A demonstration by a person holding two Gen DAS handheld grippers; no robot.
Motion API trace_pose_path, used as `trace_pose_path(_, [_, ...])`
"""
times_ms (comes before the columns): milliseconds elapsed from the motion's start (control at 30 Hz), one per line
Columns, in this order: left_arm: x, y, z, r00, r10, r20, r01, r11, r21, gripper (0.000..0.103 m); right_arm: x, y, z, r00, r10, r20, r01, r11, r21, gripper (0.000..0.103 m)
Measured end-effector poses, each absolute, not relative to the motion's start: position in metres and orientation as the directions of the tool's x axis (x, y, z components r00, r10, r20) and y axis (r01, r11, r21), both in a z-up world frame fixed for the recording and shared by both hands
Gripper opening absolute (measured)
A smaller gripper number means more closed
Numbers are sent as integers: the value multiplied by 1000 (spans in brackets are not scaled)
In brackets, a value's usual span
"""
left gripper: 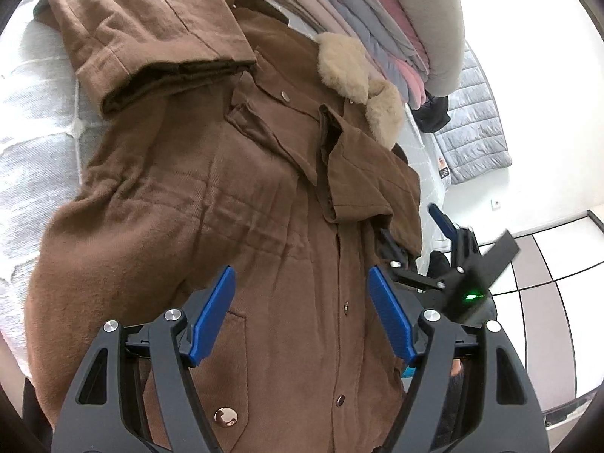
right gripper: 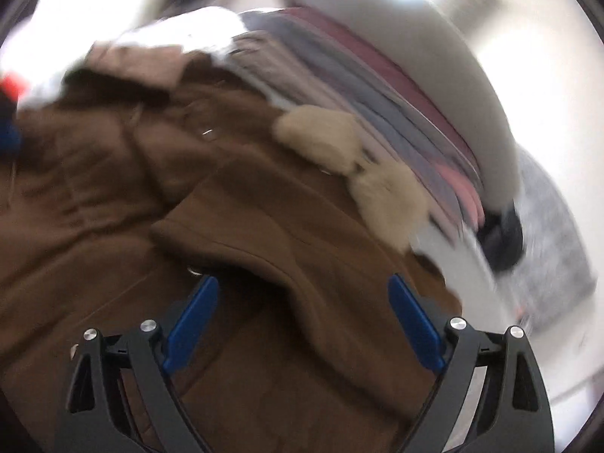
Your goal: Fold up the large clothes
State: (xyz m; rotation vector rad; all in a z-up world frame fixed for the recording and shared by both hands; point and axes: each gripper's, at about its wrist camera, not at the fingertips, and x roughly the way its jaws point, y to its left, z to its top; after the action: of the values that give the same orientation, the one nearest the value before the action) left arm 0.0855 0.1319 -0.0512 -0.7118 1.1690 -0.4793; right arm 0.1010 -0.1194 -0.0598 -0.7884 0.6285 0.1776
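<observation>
A white quilted bedcover (left gripper: 34, 113) lay under a brown coat (left gripper: 211, 204), which was spread front-up across it, one sleeve (left gripper: 151, 37) folded over the chest. Beyond the coat stood a stack of folded garments (left gripper: 362, 11) in pink, grey and mauve, with a grey quilted jacket (left gripper: 475, 128) farther right. The coat's cream fleece collar (left gripper: 358, 79) sat beside the stack. The left gripper (left gripper: 302, 294) hovered over the coat's snap placket, blue fingers spread, holding nothing. The right gripper (right gripper: 302, 298), in a motion-blurred view, was likewise spread above a fold of the coat (right gripper: 264, 226). A small label on the jacket was unreadable.
</observation>
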Motion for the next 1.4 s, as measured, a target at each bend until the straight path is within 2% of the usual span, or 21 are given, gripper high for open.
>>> trace_pose_path(200, [83,138,-45,341,-691,-638,-7,676,-737,70,119,-92,-80,845,-66,-530,-450,445,-774,88])
trace_pose_path(333, [84,139,-43,343,-697,-630,-9,668,-744,70,109,-90,-91,881,-48,-470,-446,247,-861,96])
trace_pose_path(467, [84,137,-41,343,-701,-625,-3,665,-747,70,117,-91,-79,842,-17,-540,-516,266,-814,96])
trace_pose_path(567, [84,139,-41,345,-702,-623,-4,662,-749,70,117,-106,-58,775,43,-630,-605,338,-721,96])
trace_pose_path(667, [83,142,-41,347,-708,-615,-12,653,-758,70,116,-122,-56,734,36,-678,-641,366,-675,96])
trace_pose_path(1000, [83,141,-41,345,-709,-615,-17,651,-759,70,147,-101,-80,719,13,-694,-660,325,-677,96])
trace_pose_path(1100, [82,142,-39,349,-710,-612,-14,649,-761,70,165,-100,-73,678,27,-735,-681,401,-613,96])
trace_pose_path(1167, [82,142,-37,351,-712,-608,-9,647,-762,70,182,-109,-59,634,60,-771,-666,549,-505,91])
trace_pose_path(1200, [81,142,-36,351,-714,-606,-6,645,-764,70,188,-115,-53,612,88,-786,-659,607,-445,71])
trace_pose_path(1233, [81,143,-36,351,-715,-604,-4,644,-765,70,196,-125,-43,587,129,-799,-636,684,-357,27])
trace_pose_path(1267, [81,143,-36,351,-716,-603,-3,644,-765,70,201,-132,-38,580,149,-801,-612,728,-308,17])
trace_pose_path(1400, [79,146,-36,354,-717,-600,-11,639,-770,70,206,-172,-5,579,346,-738,-505,863,9,15])
